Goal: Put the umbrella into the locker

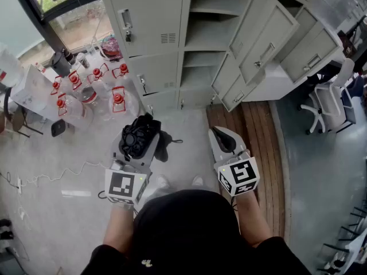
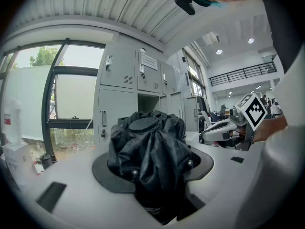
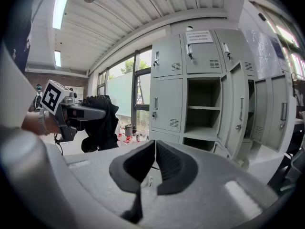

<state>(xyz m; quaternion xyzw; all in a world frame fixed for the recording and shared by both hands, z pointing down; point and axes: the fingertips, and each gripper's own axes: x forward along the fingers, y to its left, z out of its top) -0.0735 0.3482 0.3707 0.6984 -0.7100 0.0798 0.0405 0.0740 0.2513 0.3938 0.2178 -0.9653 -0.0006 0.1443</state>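
A folded black umbrella (image 1: 140,135) fills the jaws of my left gripper (image 1: 136,143), which is shut on it; its crumpled canopy and round cap (image 2: 145,124) bulge up between the pads. The umbrella (image 3: 97,120) also shows in the right gripper view, hanging from the left gripper at mid-left. My right gripper (image 1: 225,139) is shut with nothing in it, its dark pads (image 3: 167,162) meeting at the tip. Ahead stands the grey locker (image 1: 172,39) with an open column of shelves (image 1: 207,36) and doors swung wide (image 1: 269,44). Both grippers are held well short of it.
Several clear water jugs with red caps (image 1: 92,90) crowd the floor left of the locker. A wooden strip of floor (image 1: 252,130) lies on the right, with a white office chair (image 1: 330,105) beyond it. A white cable (image 1: 51,173) trails across the floor at left.
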